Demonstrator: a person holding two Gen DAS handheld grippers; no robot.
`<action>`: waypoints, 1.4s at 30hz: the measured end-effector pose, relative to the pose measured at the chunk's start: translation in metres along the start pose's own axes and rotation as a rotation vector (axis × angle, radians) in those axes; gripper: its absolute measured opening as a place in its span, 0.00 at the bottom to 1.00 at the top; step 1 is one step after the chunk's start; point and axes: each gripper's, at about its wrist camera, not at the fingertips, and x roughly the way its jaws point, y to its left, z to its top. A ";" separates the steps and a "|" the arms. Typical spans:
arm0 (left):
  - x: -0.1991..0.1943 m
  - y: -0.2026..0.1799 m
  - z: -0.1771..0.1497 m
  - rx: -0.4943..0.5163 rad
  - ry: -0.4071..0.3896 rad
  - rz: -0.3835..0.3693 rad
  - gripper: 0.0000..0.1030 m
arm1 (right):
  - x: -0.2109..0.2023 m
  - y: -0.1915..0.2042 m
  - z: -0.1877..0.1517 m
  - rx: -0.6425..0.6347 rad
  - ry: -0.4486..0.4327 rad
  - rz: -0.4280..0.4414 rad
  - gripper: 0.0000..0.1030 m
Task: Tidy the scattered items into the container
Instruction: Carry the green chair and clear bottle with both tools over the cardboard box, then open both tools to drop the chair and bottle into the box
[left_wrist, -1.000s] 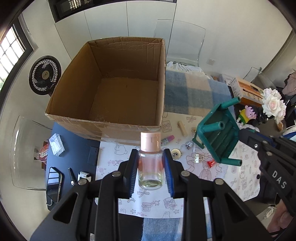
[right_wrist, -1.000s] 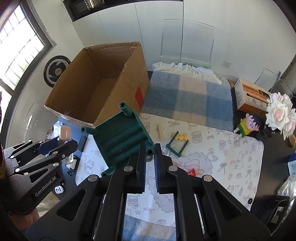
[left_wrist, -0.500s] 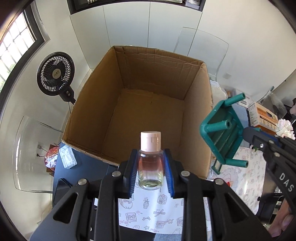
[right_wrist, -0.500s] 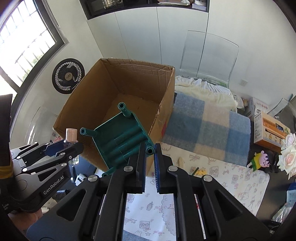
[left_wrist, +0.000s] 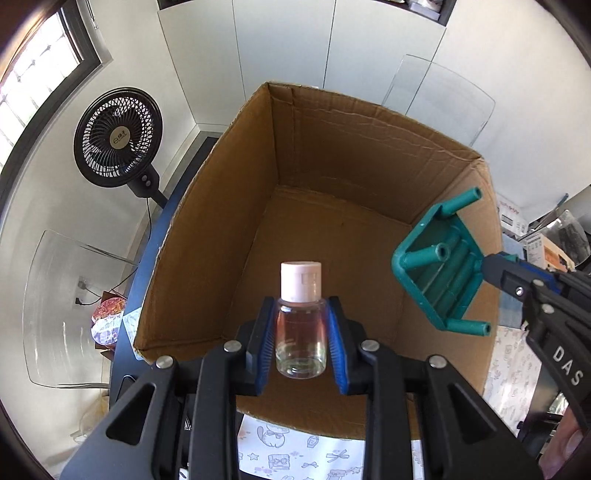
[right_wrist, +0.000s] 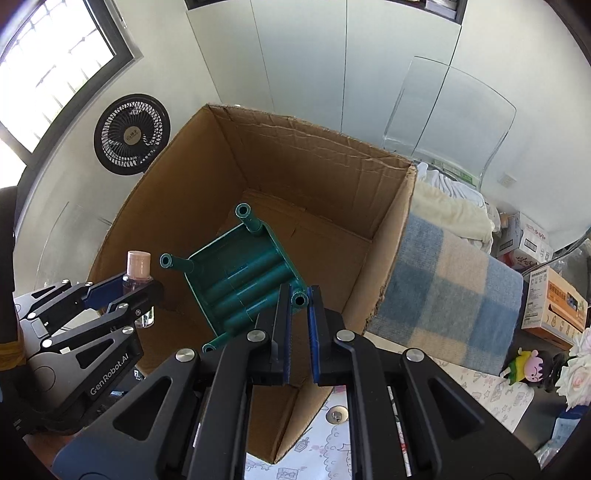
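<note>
A large open cardboard box (left_wrist: 369, 155) fills both views, and its inside looks bare (right_wrist: 325, 173). My left gripper (left_wrist: 301, 350) is shut on a small clear bottle (left_wrist: 301, 332) with a pale pink cap, held upright over the box's near edge; the bottle also shows in the right wrist view (right_wrist: 138, 280). My right gripper (right_wrist: 298, 314) is shut on one leg of a small teal toy stool (right_wrist: 243, 277), held legs-up over the box's opening; the stool also shows in the left wrist view (left_wrist: 443, 266).
A black fan (left_wrist: 118, 133) stands left of the box. A blue and cream checked blanket (right_wrist: 450, 284) lies to its right, with an orange carton (right_wrist: 557, 302), a small doll (right_wrist: 528, 365) and white flowers beyond. A patterned mat (left_wrist: 295, 458) lies under the box's near edge. A clear chair (right_wrist: 450, 114) stands behind.
Both grippers have moved forward from above the mat to over the open box, still holding the bottle and the stool.
</note>
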 end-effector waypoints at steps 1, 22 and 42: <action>0.002 0.002 0.000 -0.006 0.002 -0.002 0.26 | 0.003 0.000 0.001 0.002 0.008 0.002 0.08; -0.013 0.021 -0.005 -0.041 -0.046 0.015 1.00 | -0.016 -0.007 -0.003 0.084 -0.087 -0.014 1.00; -0.067 -0.064 -0.062 0.145 -0.123 0.003 1.00 | -0.096 -0.077 -0.098 0.292 -0.142 -0.073 1.00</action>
